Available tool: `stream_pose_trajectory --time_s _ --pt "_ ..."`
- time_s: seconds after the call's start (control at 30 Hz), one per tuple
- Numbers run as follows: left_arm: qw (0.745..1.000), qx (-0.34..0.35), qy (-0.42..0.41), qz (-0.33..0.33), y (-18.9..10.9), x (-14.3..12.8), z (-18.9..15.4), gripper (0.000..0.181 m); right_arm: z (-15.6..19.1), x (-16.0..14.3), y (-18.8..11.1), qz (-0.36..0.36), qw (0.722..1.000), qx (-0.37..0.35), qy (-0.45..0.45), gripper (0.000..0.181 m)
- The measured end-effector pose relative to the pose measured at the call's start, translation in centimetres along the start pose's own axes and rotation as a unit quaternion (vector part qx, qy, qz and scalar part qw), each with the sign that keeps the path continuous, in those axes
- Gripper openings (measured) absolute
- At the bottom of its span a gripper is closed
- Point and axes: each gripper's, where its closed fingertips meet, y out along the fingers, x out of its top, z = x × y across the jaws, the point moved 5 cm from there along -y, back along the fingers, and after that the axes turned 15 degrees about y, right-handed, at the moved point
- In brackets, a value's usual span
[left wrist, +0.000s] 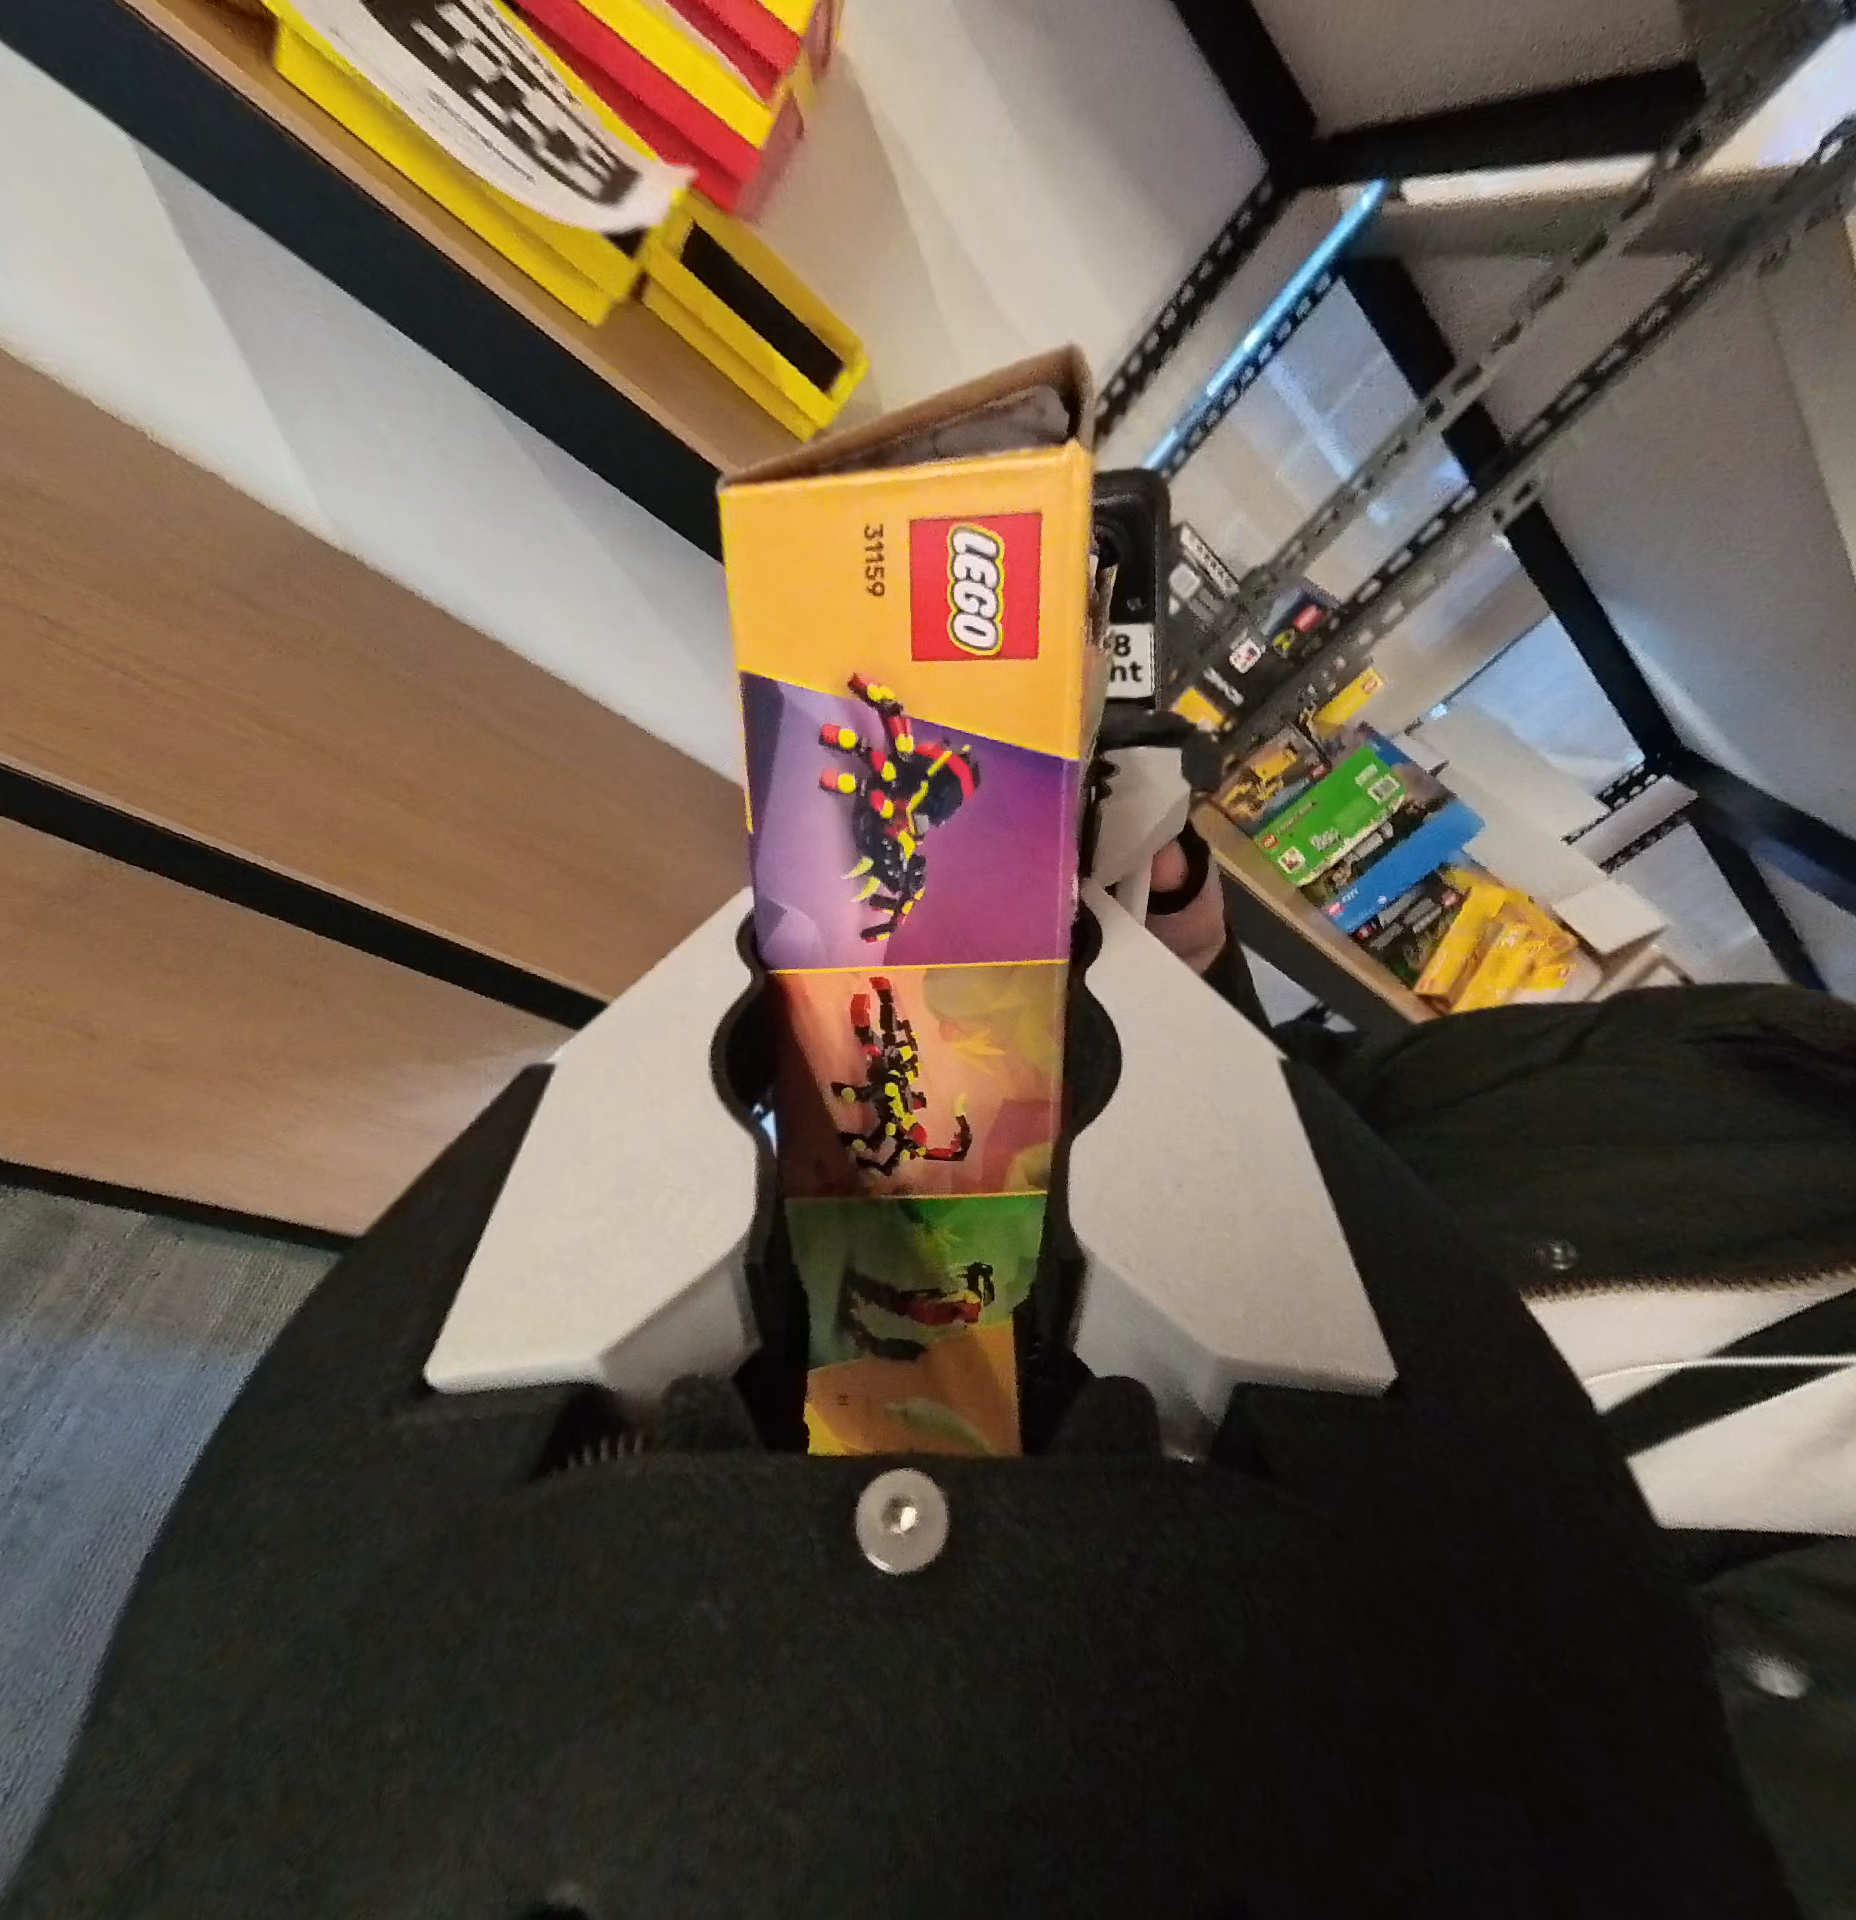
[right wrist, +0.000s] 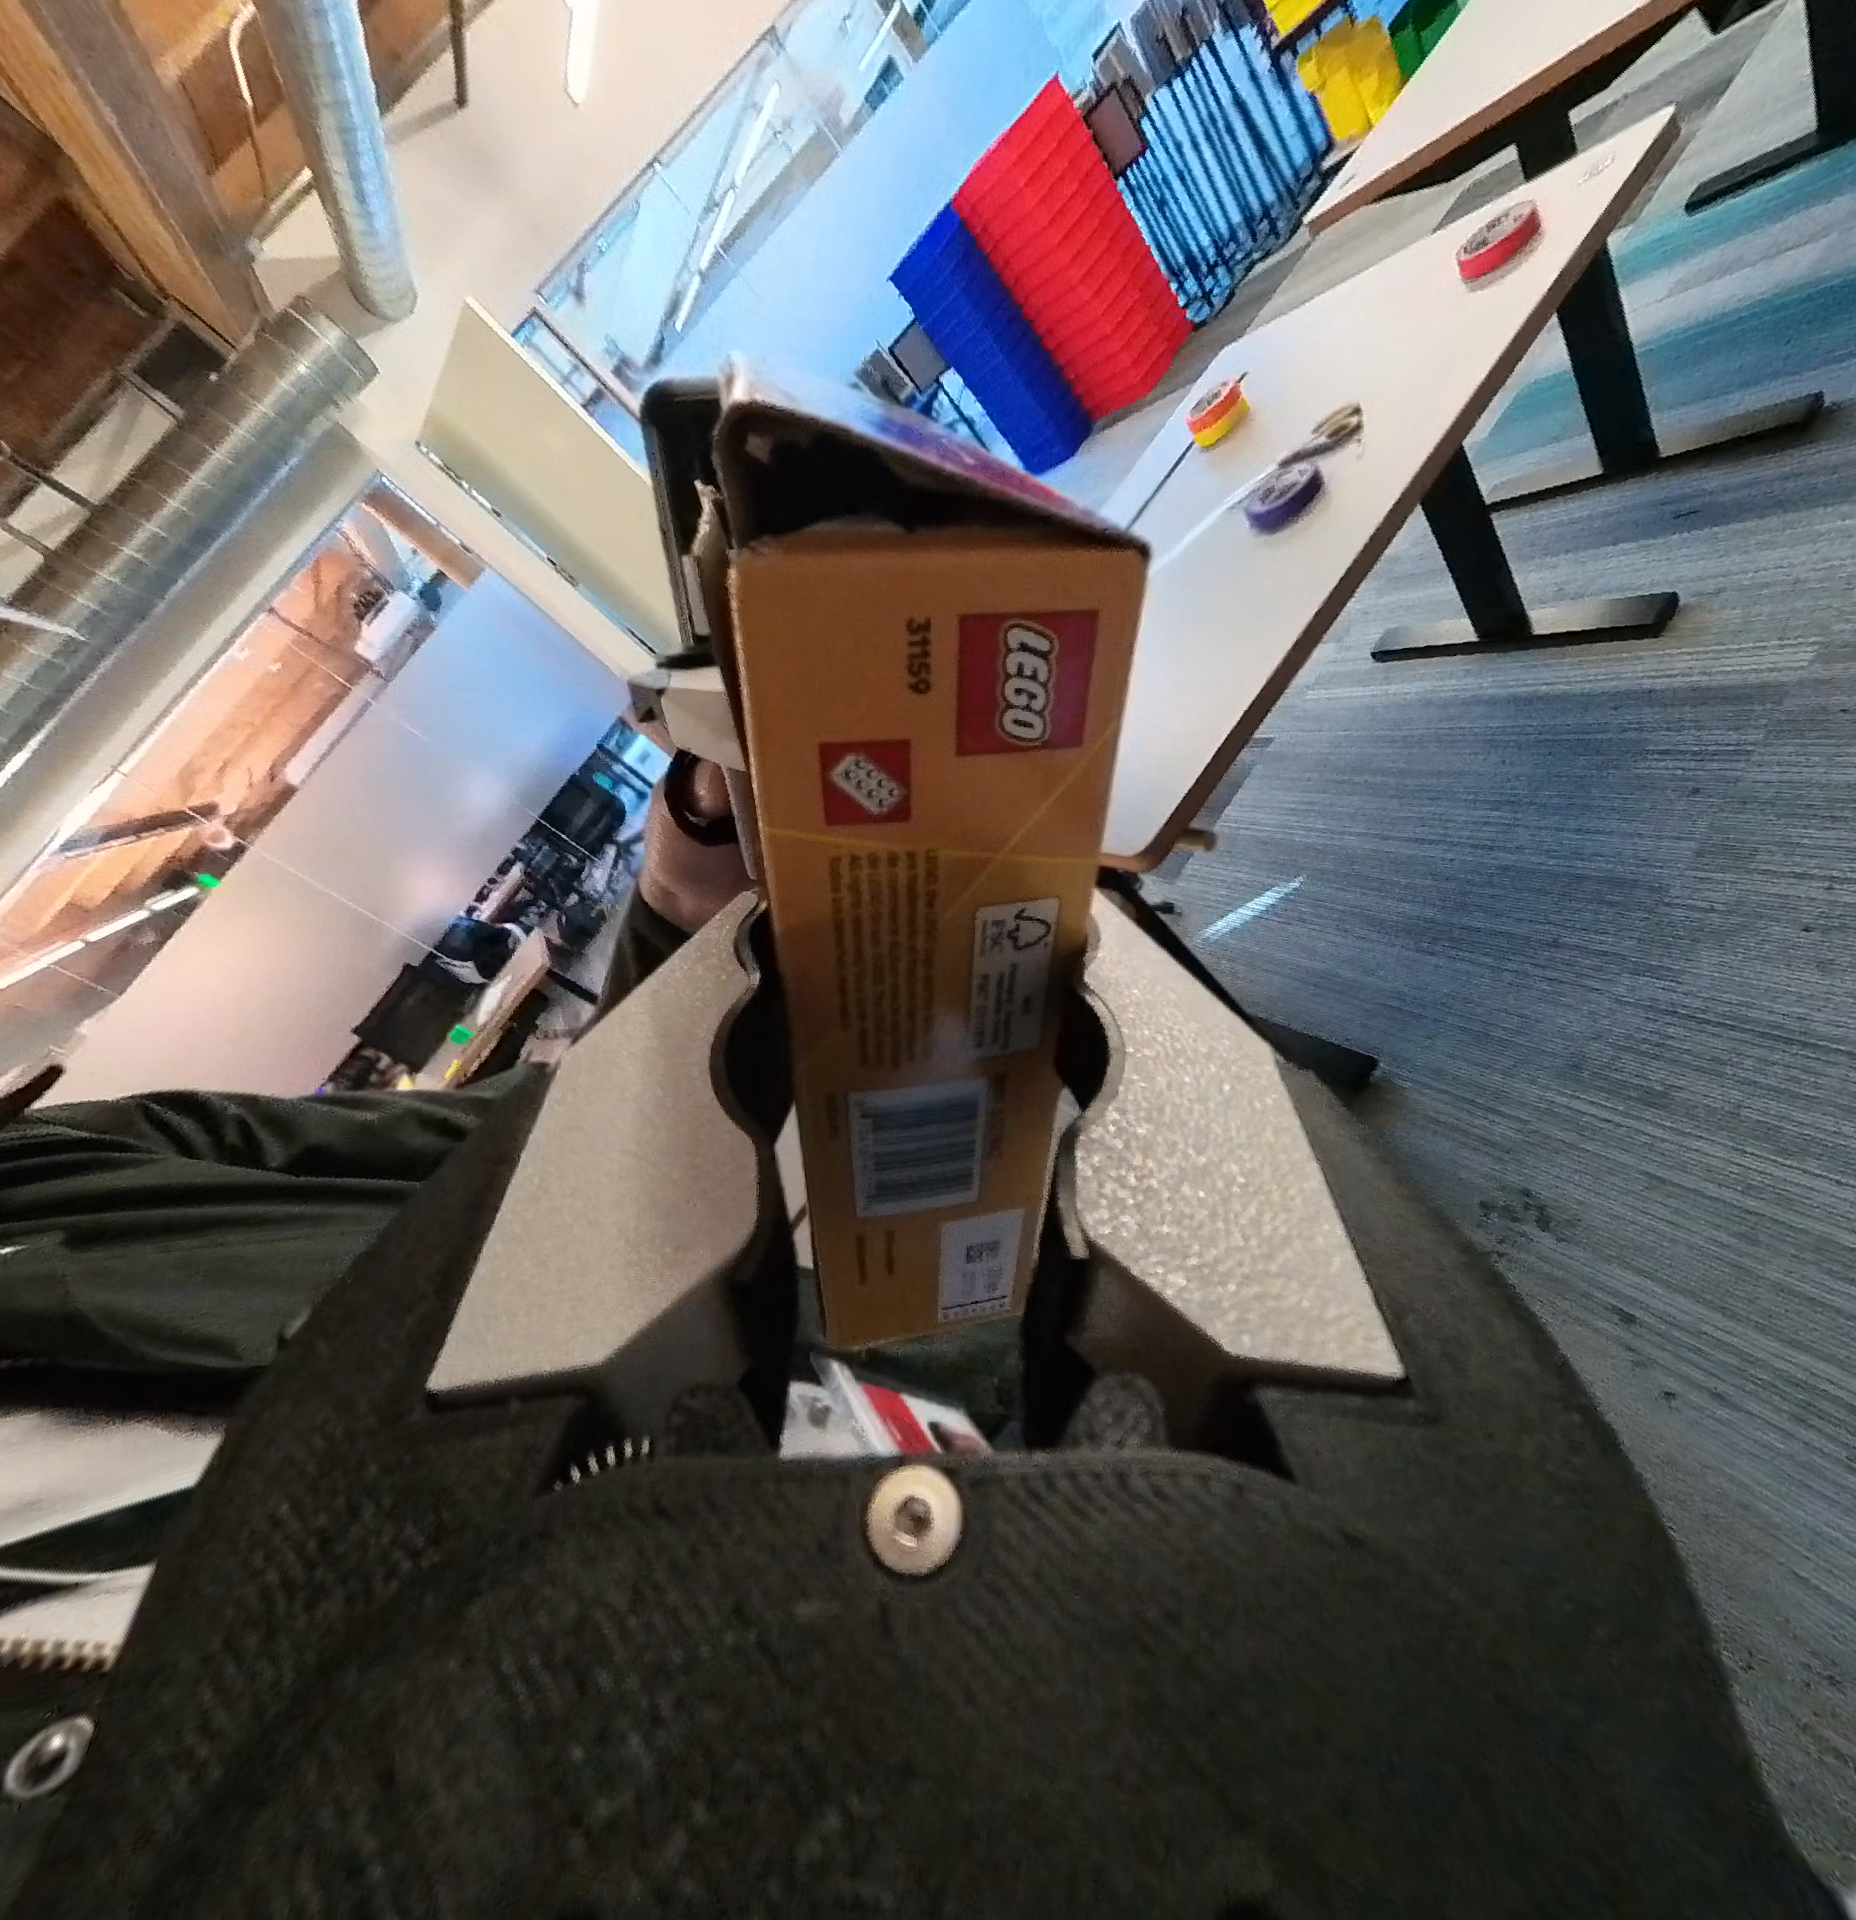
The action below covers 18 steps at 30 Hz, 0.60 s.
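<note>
A yellow-orange toy brick box point(left wrist: 903, 623) with toy pictures on its side is held in the air between both grippers. My left gripper point(left wrist: 919, 935) is shut on the box across its narrow side. My right gripper point(right wrist: 919, 925) is shut on the same box point(right wrist: 934, 727) from the opposite side, where a barcode panel shows. The box's far end is open, with a flap point(right wrist: 851, 488) lifted. The right gripper also shows behind the box in the left wrist view point(left wrist: 1142, 727), held by a hand. The left gripper shows behind the box in the right wrist view point(right wrist: 695, 707).
A wooden shelf holds yellow and red boxes point(left wrist: 695, 260) at upper left. A metal rack point(left wrist: 1475, 468) carries coloured boxes point(left wrist: 1371, 831). A person's dark jacket point(left wrist: 1578, 1143) is close by. A white table point(right wrist: 1319, 416) bears tape rolls point(right wrist: 1285, 497), with red and blue bin stacks point(right wrist: 1069, 281) behind. Tip to tip, the grippers are about 5 cm apart.
</note>
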Motion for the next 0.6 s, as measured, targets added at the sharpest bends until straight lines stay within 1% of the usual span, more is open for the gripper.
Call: stream_pose_trajectory --time_s 0.2,0.3,0.37,0.47,0.53,0.6 --pt "0.999 0.014 0.002 -0.035 -0.3 2.3 10.8 0.052 -6.8 8.6 4.8 0.042 0.999 0.001 -0.026 0.051" --pt "0.997 0.042 0.034 -0.051 -0.7 3.7 16.3 0.052 -10.5 13.5 7.7 0.077 0.995 0.022 -0.054 0.051" --pt "0.995 0.064 0.040 -0.065 -1.3 4.8 19.7 0.052 -12.6 16.5 10.0 0.108 0.992 0.035 -0.060 0.051" --pt "0.990 0.104 0.058 -0.080 -3.0 5.8 24.3 0.052 -15.6 20.5 13.9 0.163 0.981 0.055 -0.092 0.051" --pt "0.985 0.134 0.046 -0.099 -4.9 6.3 26.9 0.052 -17.0 22.7 17.2 0.193 0.973 0.079 -0.098 0.051" --pt "0.976 0.166 0.047 -0.129 -7.2 6.7 28.9 0.052 -18.2 24.3 20.7 0.223 0.962 0.109 -0.109 0.051"
